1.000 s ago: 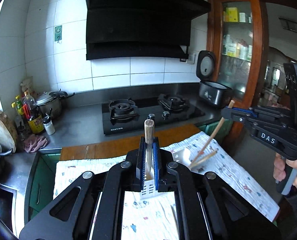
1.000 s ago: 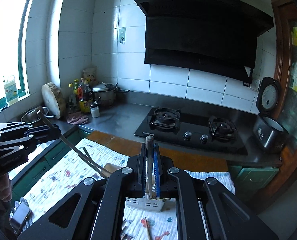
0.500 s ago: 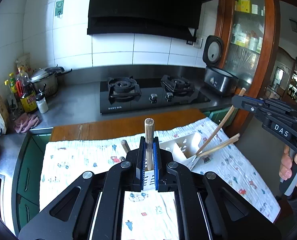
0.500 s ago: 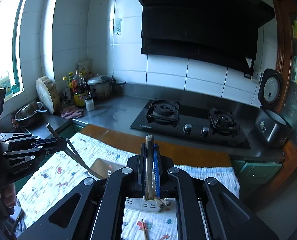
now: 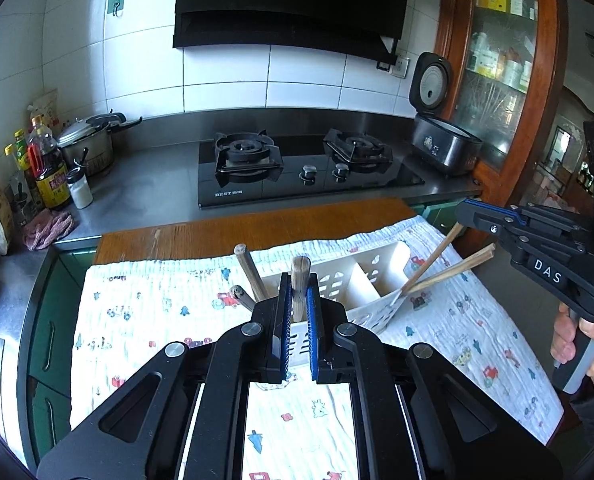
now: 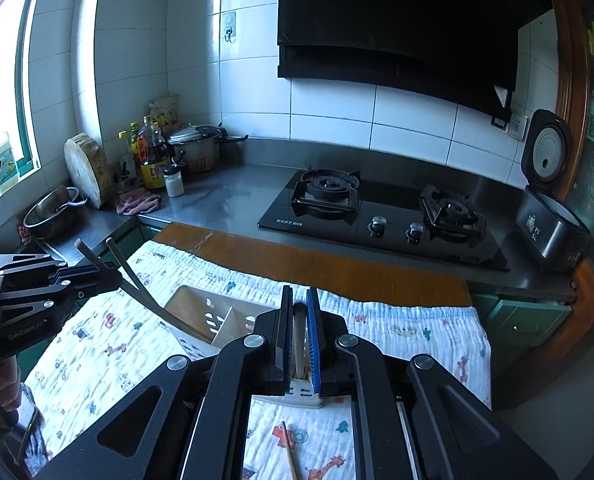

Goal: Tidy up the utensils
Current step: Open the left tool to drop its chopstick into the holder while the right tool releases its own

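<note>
Both grippers have sunk nearer the table since a second ago, and the caddy now fills more of each view. On the printed cloth [image 5: 145, 320] the white caddy [image 5: 361, 276] lies tilted, its open compartments facing the cameras.

The left gripper [image 5: 299, 312] has its jaws drawn narrow on a wooden handle [image 5: 300, 276], which stands upright just above the caddy's near wall. The right gripper [image 5: 473, 216], at the caddy's right end, is clamped on a pair of chopsticks [image 5: 437, 276]. They slant down so that their tips reach the end compartment. In the right wrist view that pair [image 6: 299, 344] runs between the blue pads toward the caddy [image 6: 201, 312].

Two more wooden handles [image 5: 249, 272] already lean at the caddy's left end, so the sorting looks partly done. Both held pieces seem on the point of release, though neither is let go yet. One loose chopstick [image 6: 291, 452] lies on the cloth in front of the right gripper, left to collect.
</note>
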Available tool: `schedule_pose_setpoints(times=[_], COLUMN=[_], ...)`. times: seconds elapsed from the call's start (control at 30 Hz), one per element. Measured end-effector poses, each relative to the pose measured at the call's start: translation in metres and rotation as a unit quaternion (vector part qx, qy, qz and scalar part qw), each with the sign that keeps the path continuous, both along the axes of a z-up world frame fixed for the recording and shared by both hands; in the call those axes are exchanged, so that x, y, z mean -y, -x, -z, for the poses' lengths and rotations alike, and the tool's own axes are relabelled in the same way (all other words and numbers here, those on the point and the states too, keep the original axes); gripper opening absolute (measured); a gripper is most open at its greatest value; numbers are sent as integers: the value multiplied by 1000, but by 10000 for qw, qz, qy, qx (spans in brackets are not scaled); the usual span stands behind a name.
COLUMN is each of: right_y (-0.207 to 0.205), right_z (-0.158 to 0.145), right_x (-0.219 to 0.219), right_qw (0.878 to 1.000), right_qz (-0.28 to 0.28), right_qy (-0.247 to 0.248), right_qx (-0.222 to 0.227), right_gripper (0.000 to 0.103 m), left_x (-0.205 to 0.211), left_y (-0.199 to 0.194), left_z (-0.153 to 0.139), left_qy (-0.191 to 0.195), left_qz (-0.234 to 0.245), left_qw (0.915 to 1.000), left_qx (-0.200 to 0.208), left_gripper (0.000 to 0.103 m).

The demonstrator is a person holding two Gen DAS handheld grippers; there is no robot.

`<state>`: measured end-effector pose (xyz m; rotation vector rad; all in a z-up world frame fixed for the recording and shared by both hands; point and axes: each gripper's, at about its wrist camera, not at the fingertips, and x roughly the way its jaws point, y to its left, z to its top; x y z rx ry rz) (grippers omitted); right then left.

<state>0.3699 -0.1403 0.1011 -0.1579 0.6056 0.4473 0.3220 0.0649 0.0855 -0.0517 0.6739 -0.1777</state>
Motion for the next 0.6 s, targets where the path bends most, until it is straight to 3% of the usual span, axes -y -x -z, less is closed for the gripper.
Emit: schedule_pose_setpoints(times=[0.2, 0.27, 0.33, 0.6], right_y=[1, 5, 10, 57], right_z=[1, -4, -9, -25], right_x=[3, 6, 11, 36], right_qw=[10000, 9999, 9998, 9981], right_qz=[29, 37, 43, 66], right_qy=[-33, -76, -138, -331], right_qx=[23, 86, 169, 524], right_gripper=[10, 15, 27, 42], left_x=[1, 1, 2, 5], left_y=[0, 2, 6, 48], left_z=[-1, -2, -4, -17], left_qy=[-22, -10, -29, -36], left_qz=[-34, -17, -33, -48], left_qw=[10000, 10000, 10000, 9995], left_qx=[7, 22, 61, 316], left_gripper=[8, 8, 9, 17])
